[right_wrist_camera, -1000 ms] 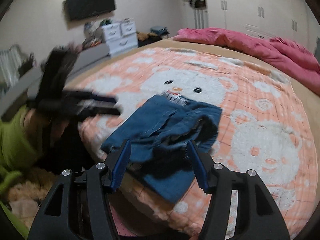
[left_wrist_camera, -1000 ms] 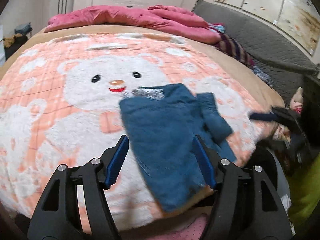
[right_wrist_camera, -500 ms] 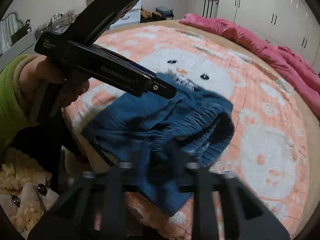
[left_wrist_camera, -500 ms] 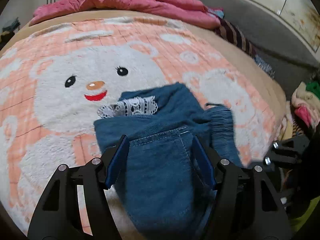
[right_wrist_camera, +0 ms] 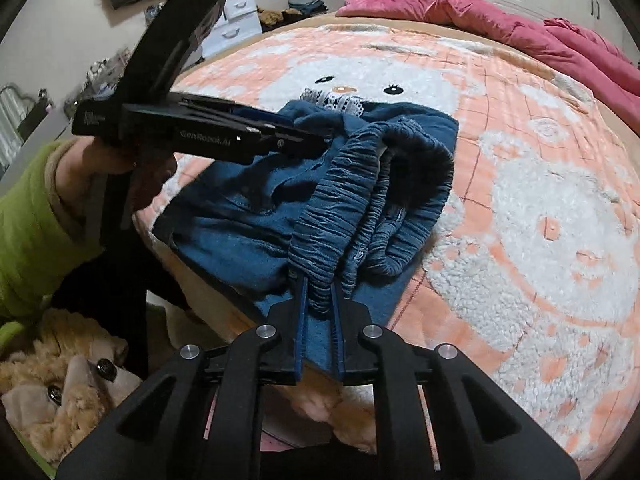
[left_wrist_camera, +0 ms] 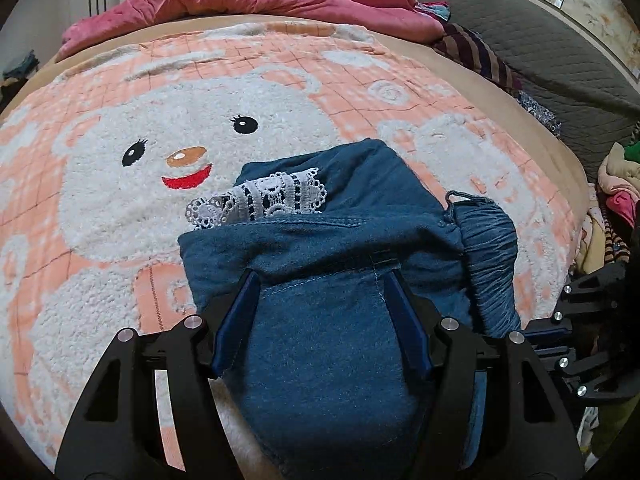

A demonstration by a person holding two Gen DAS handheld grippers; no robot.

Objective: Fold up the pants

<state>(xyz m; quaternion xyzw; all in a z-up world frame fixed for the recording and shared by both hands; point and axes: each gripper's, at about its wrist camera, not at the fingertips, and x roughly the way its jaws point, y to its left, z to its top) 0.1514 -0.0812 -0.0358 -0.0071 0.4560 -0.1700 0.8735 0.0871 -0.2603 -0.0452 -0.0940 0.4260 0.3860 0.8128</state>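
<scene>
Right tool (right_wrist_camera: pixel 318 292) clamped on pants (left_wrist_camera: pixel 328 312) waistband at bed (left_wrist_camera: pixel 120 208) edge, left tool (left_wrist_camera: pixel 322 292) jaws apart over the denim: pinch the opposite corner, then lift both evenly to keep the fold square.

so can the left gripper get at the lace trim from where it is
Probably yes. The left gripper is open above the pants, and the lace trim lies exposed just ahead of its fingertips, nothing covering it. The right gripper is off to the side, pinching the waistband.

I'm seeing blue denim pants (left_wrist_camera: pixel 328 320) bunched near the bed's edge, lace trim (left_wrist_camera: pixel 260 200) peeking out, elastic waistband (right_wrist_camera: pixel 344 200) scrunched up.
</scene>
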